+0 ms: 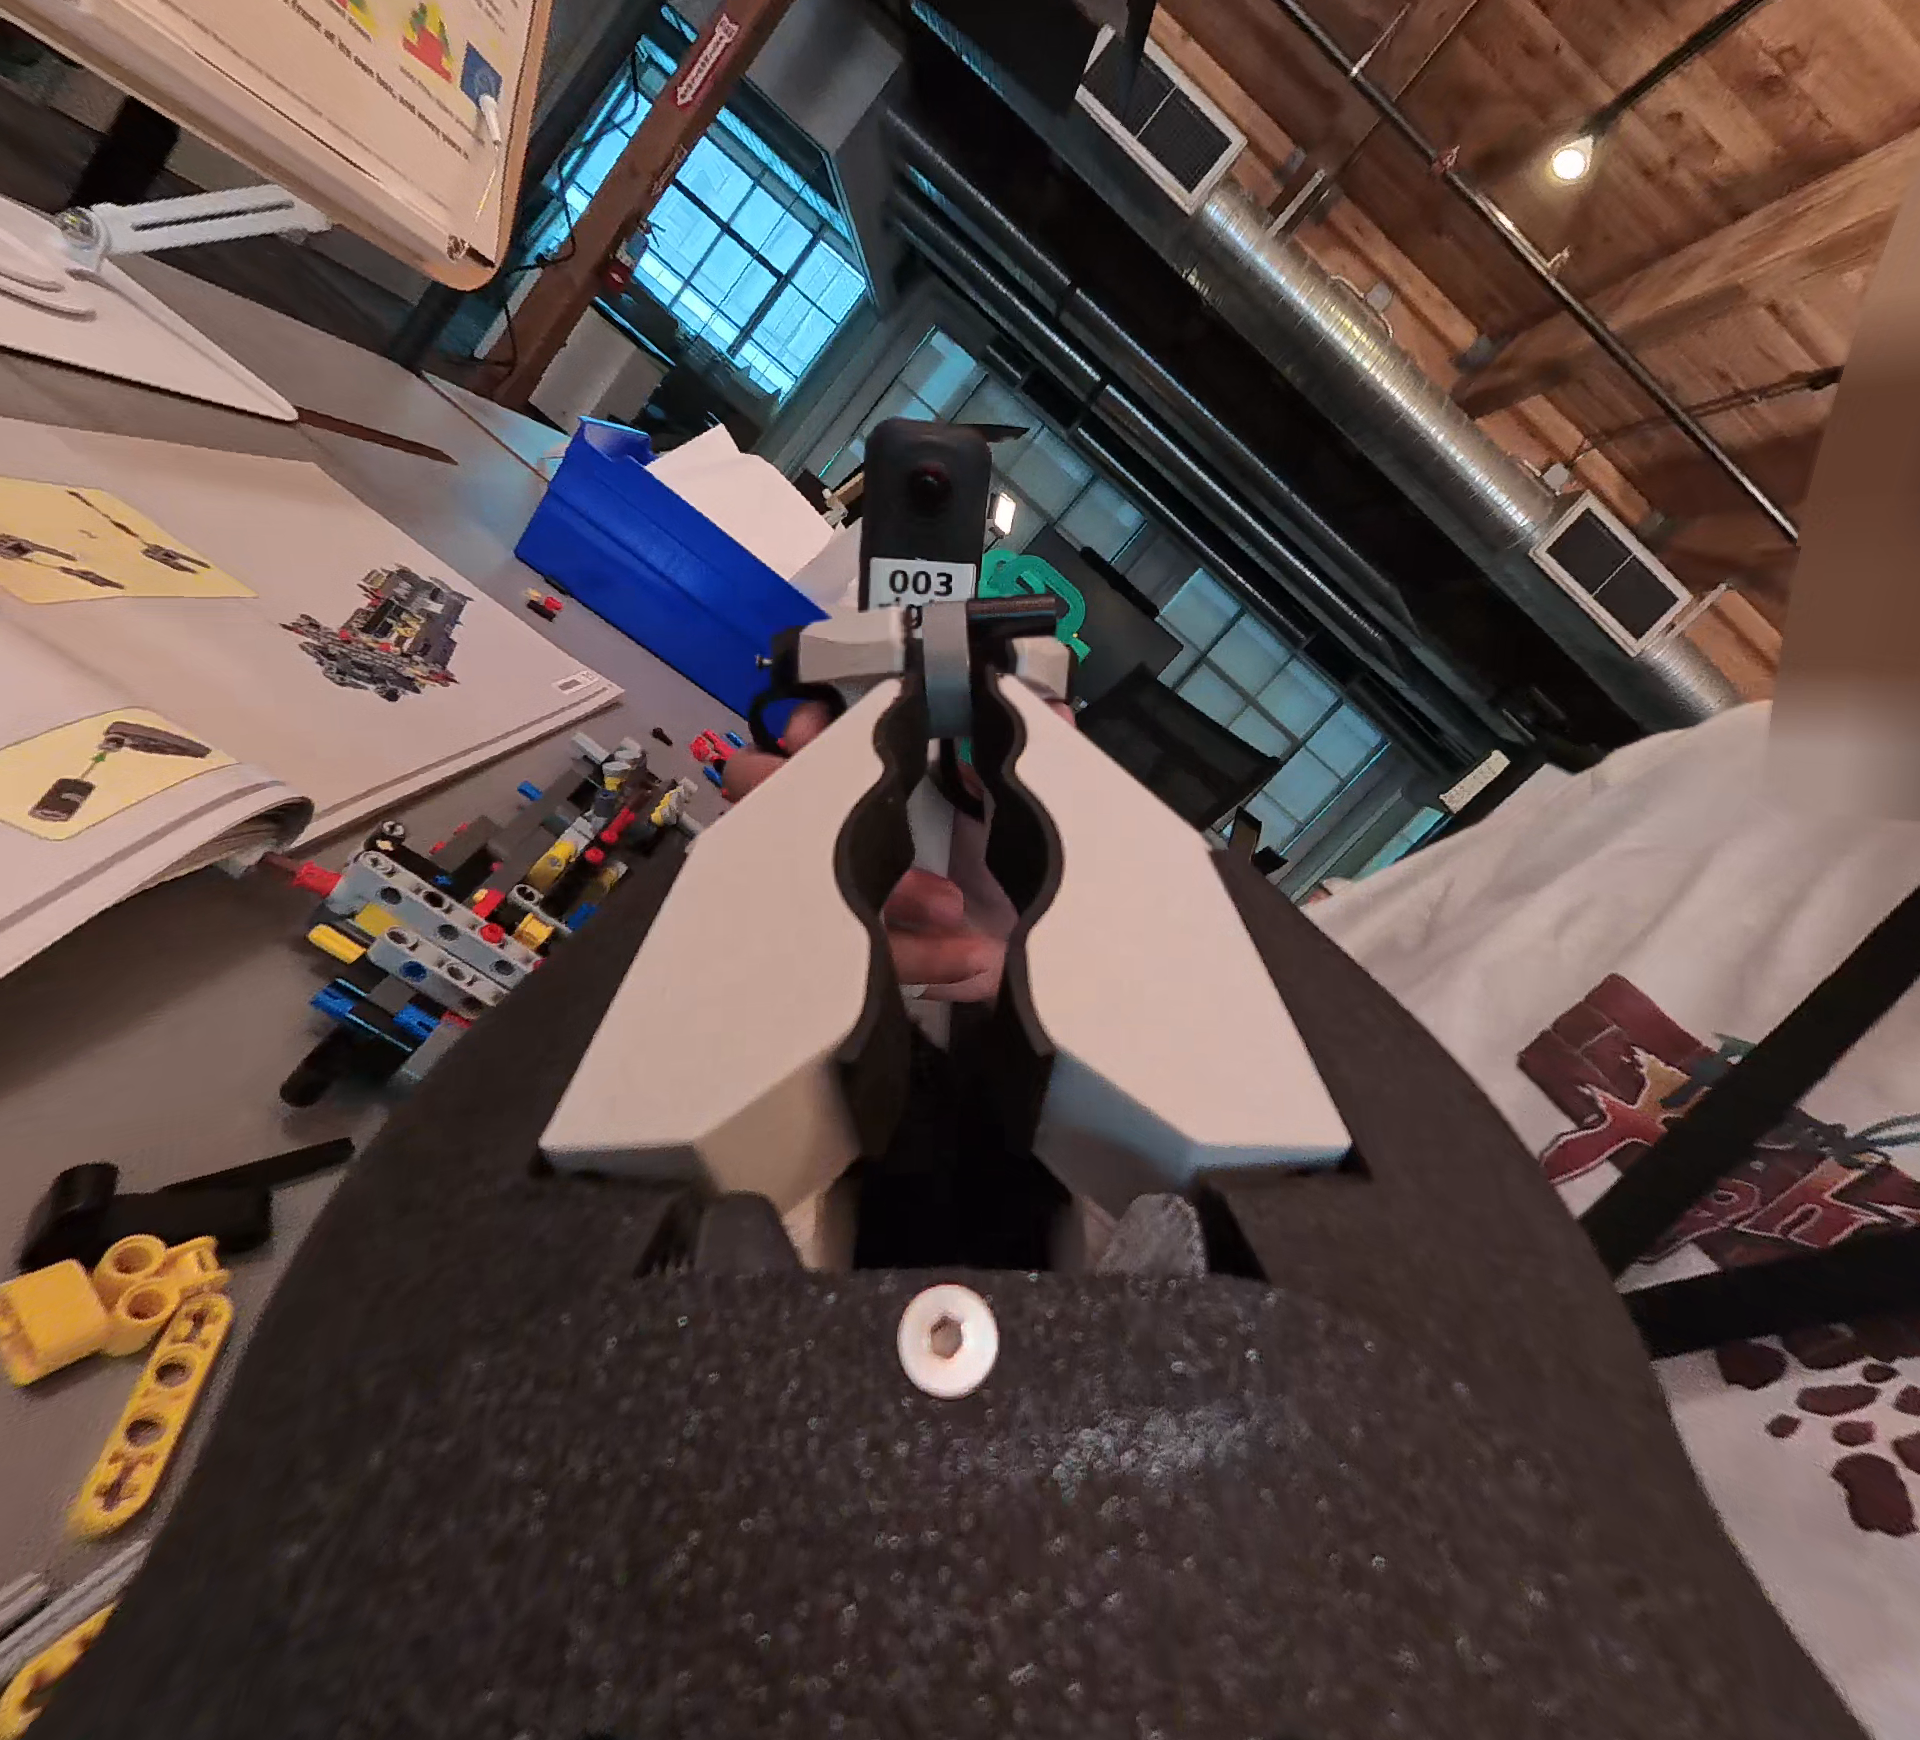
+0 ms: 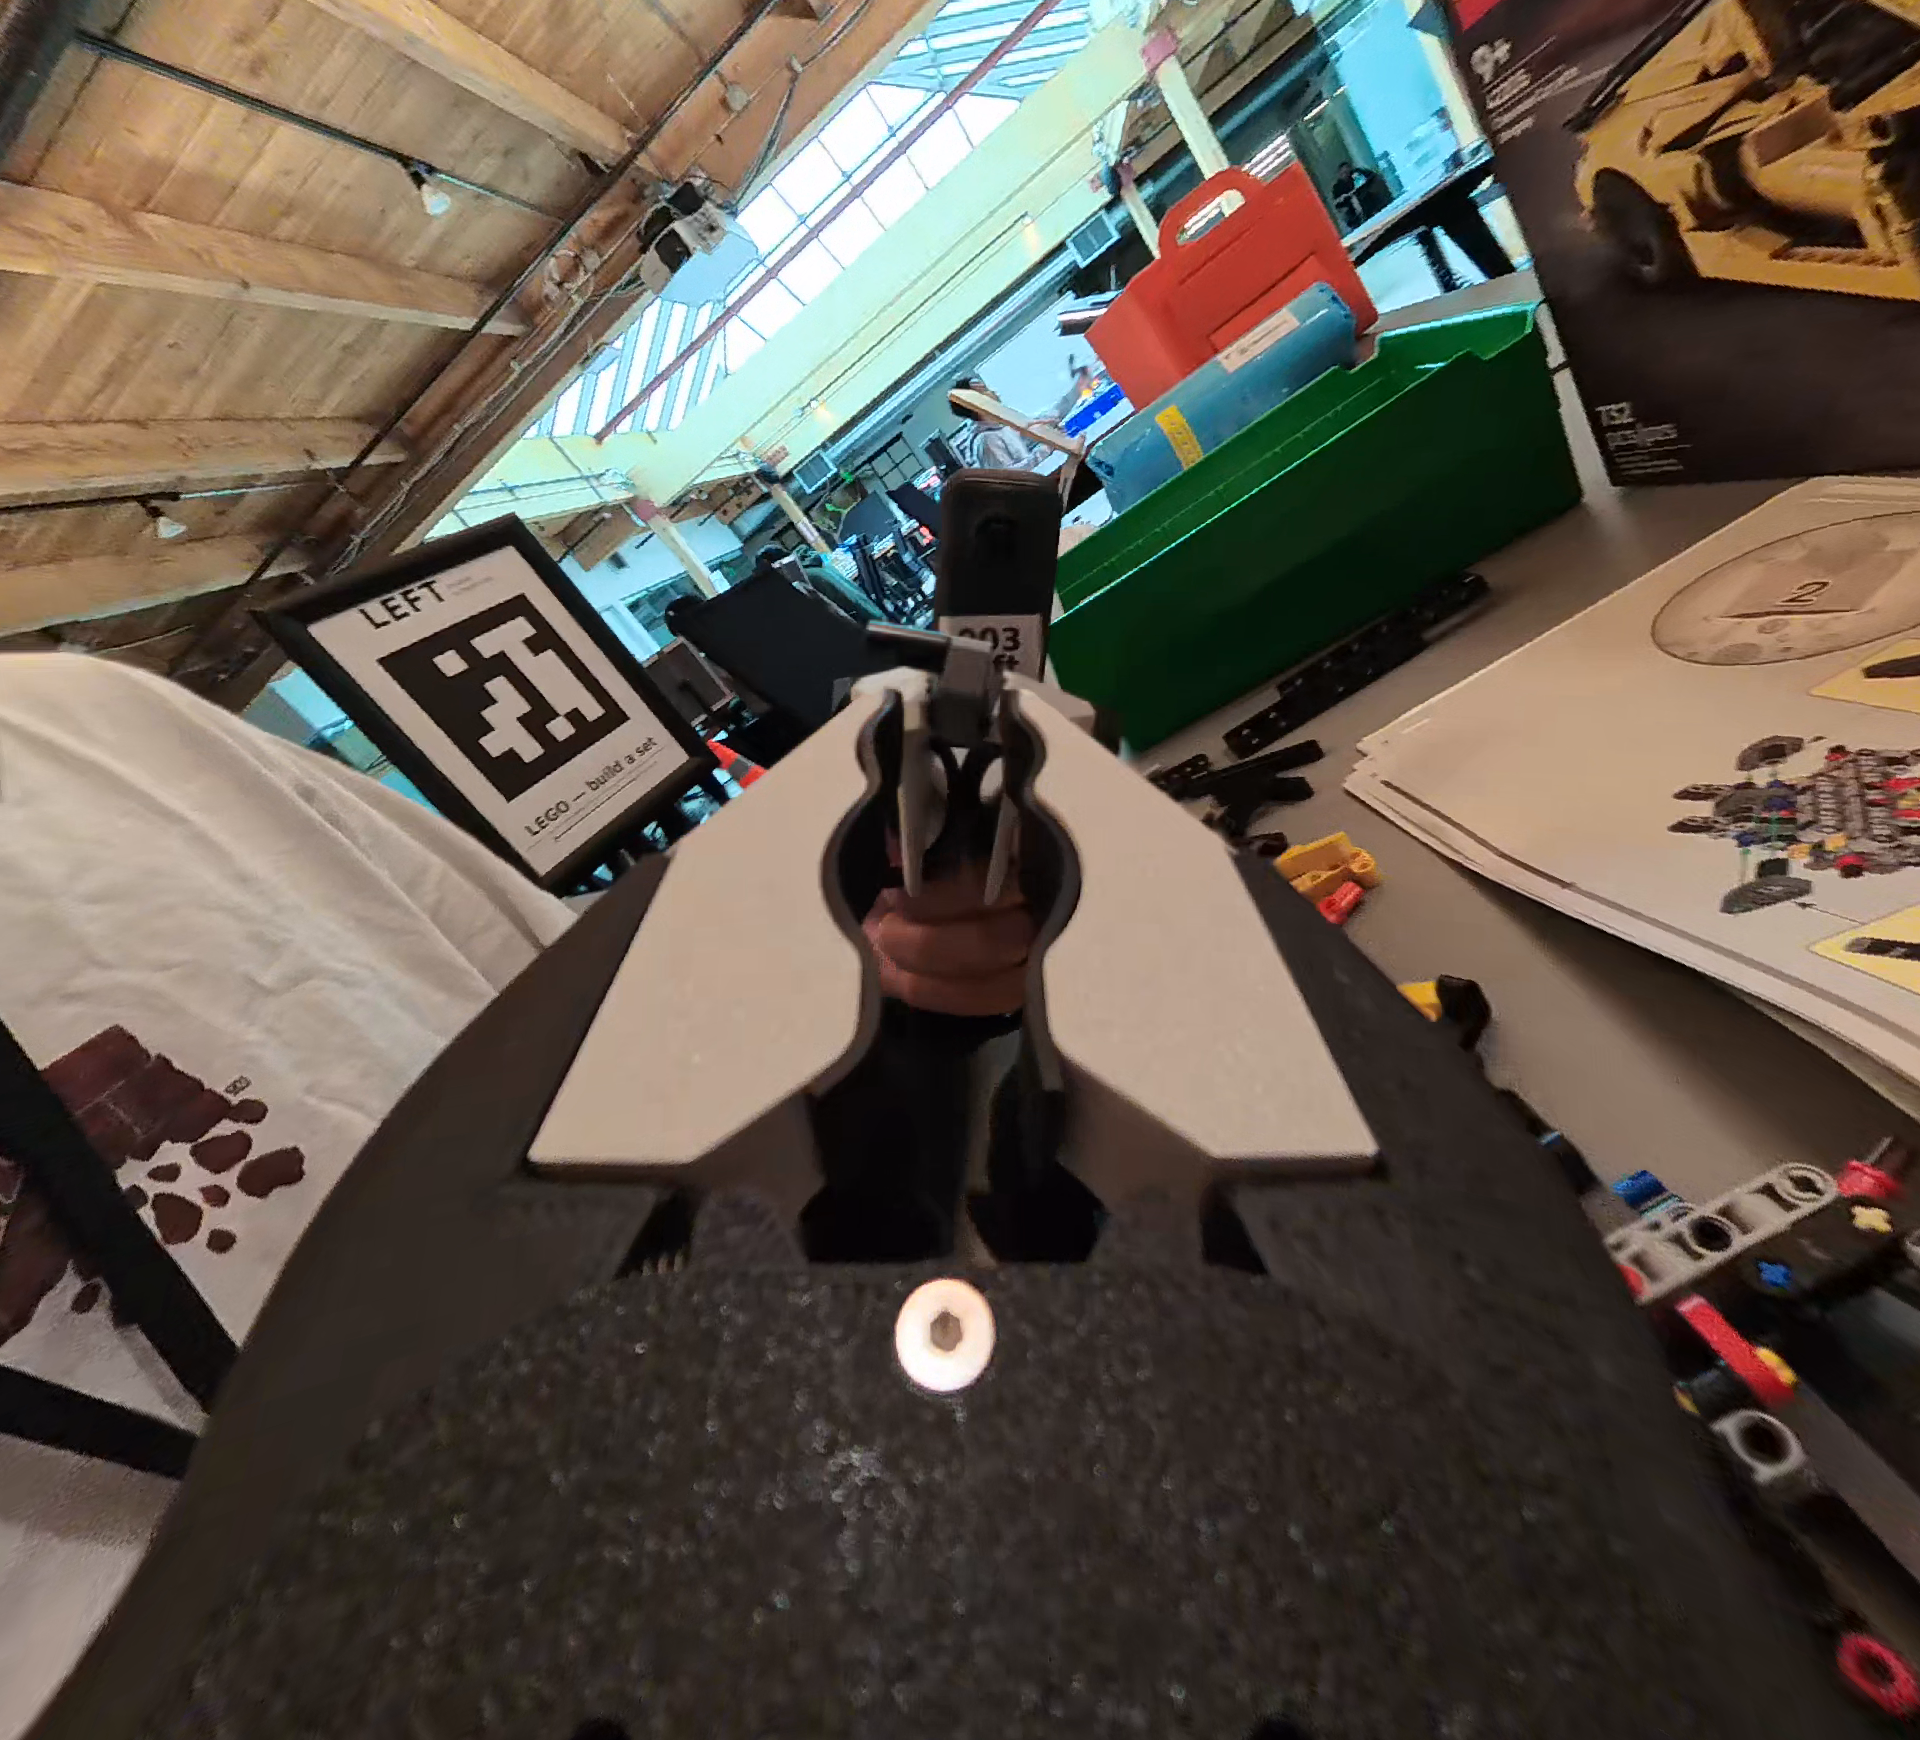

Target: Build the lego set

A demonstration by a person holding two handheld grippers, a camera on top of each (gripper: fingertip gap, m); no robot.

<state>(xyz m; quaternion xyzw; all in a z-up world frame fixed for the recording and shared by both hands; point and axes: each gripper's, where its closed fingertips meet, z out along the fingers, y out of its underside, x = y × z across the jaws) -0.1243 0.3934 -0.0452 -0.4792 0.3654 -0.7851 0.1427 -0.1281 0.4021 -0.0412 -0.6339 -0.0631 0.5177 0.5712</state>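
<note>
Nearest us, our left gripper (image 1: 940, 682) pinches a small grey connector (image 1: 948, 674) at its fingertips, held aloft. Our right gripper (image 2: 961, 703) faces it tip to tip, clamped on a dark axle (image 1: 1013, 607) lying crosswise. The half-built chassis (image 1: 436, 937) sits below-left on the table (image 1: 177, 1067), with open air around both tips.

The left gripper (image 1: 940, 682) has pale grey fingers (image 1: 748, 942) with black inner lining, on a speckled black body. It pinches a grey piece (image 1: 948, 664) carrying a dark axle (image 1: 1013, 607). On the grey tabletop (image 1: 156, 1077) lie yellow beams (image 1: 145, 1378) and a partly built assembly (image 1: 447, 921) in grey, black, yellow, red and blue. A bin (image 1: 655, 558) is bright blue; another bin (image 2: 1309, 537) is green. The framed sign (image 2: 499, 682) shows a black-and-white square pattern.
</note>
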